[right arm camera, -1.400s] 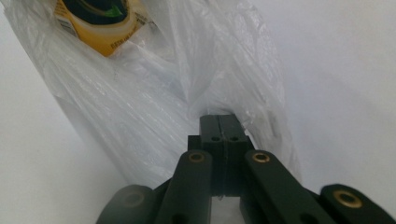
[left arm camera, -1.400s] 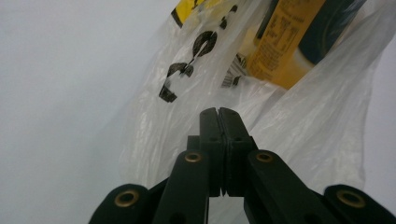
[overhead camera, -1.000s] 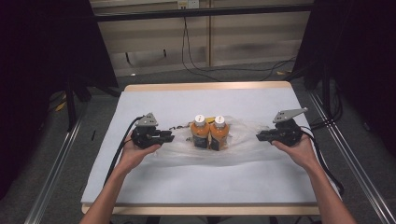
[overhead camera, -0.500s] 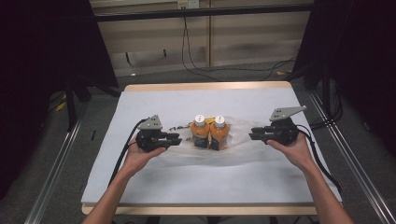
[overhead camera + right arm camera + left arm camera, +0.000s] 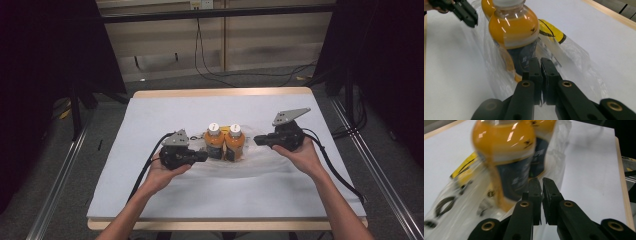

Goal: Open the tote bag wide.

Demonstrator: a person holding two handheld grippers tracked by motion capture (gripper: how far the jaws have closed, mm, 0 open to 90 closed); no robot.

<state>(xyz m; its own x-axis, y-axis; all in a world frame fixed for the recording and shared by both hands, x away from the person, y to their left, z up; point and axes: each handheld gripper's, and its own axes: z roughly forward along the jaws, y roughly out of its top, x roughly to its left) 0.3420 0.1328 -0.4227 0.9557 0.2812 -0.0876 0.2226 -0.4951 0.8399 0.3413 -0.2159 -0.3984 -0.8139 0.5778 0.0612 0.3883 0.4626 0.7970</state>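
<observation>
Bottles (image 5: 224, 142) mid-table, edges well apart

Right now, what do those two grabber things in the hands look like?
Both are chunky black tools. The left gripper and right gripper each carry a grey three-cornered plate on top and trail a black cable. Their black fingers have brass-coloured pivot pins. The person's forearms are bare, no sleeves.

The high view looks forward and down over the whole table (image 5: 150, 200). Each gripper view sits close behind its own black jaws, near the tabletop, facing inward at the same two orange bottles (image 5: 225, 142) (image 5: 506, 155) (image 5: 511, 27), the left one somewhat blurred.
</observation>
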